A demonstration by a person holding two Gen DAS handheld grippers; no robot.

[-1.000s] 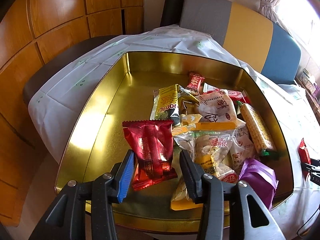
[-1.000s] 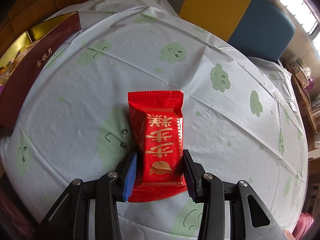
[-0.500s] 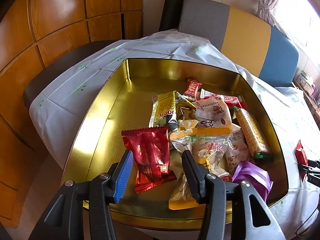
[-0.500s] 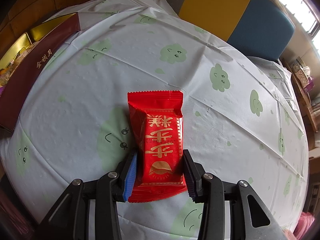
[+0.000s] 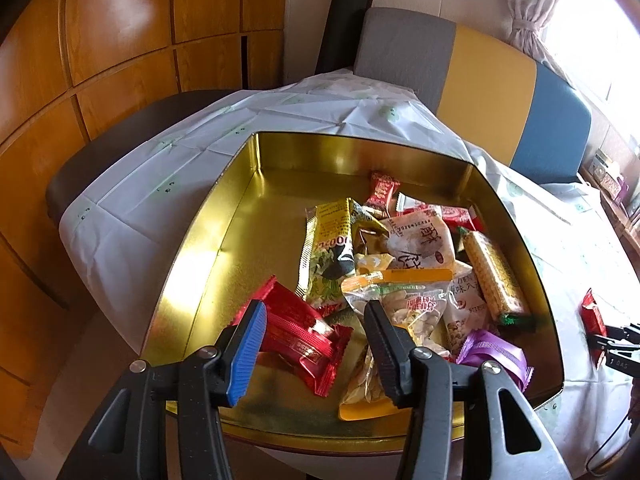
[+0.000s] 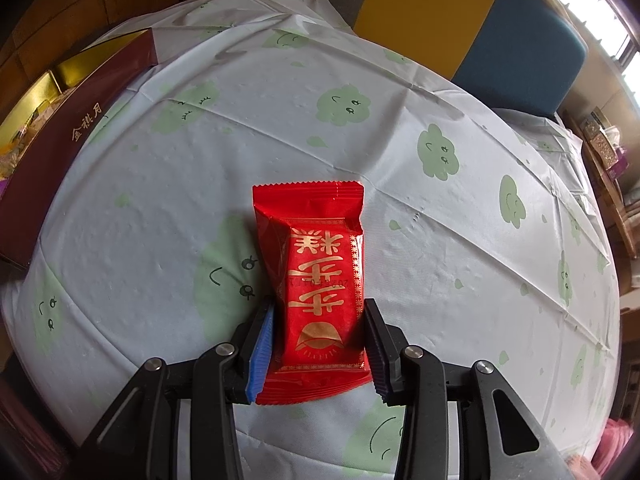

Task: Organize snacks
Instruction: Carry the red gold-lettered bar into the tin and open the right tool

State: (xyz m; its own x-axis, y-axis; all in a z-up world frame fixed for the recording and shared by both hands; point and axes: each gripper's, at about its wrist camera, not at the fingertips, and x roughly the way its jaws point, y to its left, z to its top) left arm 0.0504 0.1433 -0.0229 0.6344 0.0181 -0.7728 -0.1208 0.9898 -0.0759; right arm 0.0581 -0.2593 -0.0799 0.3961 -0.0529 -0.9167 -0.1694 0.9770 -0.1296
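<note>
Cloud-printed counter: right tool closes on a glossy red packet; left tool gapes empty over the gold tin at nine o'clock. Next: lift, carry there.

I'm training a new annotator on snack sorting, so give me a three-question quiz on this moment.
1. True or false: the gold tin is empty.
2. What is the right gripper shut on? A) the tin's rim B) a red packet C) nothing
3. Fill in: the red packet rests on the ____ printed with green cloud faces.

Key: 1 false, snacks are piled in it; 2 B; 3 tablecloth.
</note>
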